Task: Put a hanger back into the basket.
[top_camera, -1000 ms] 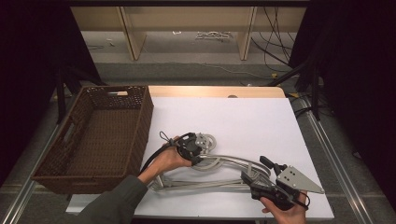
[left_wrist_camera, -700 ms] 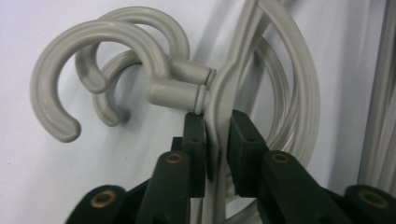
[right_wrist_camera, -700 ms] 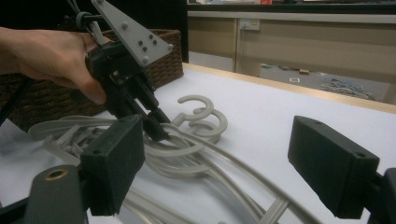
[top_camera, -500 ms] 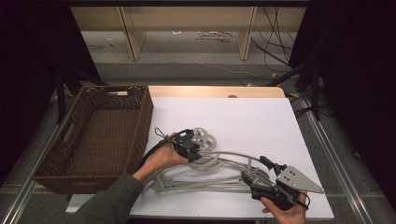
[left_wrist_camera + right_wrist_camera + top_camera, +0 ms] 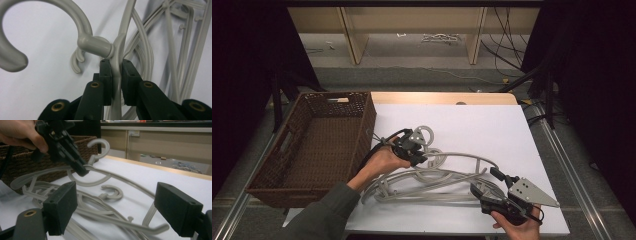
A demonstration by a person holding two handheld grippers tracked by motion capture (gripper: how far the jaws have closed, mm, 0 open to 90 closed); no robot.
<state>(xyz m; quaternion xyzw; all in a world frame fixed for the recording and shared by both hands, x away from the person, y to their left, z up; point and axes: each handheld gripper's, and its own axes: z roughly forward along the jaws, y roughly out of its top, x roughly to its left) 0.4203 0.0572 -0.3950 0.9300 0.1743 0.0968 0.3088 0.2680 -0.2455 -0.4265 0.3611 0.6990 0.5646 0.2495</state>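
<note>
Grey plastic hangers [image 5: 432,175] lie in a tangled pile near the front edge of the white board [image 5: 492,125], and the left gripper [image 5: 414,152] is clamped on the neck of the top hanger [image 5: 116,53] just below its hook. Compared with a second ago, that gripper has drawn back toward the wicker basket [image 5: 317,145] and the hanger's hook and shoulders have lifted off the pile, so I judge that one hanger is being pulled free for the basket. The right gripper [image 5: 492,192] sits by the front right corner with its jaws wide apart and nothing between them, straddling the tips of the lower hangers in the right gripper view; it has hardly shifted. The lifted hanger still crosses the others, so snagging seems possible. The basket stands against the board's left edge, and the back and right of the board are bare, leaving room to swing the hanger clear.
</note>
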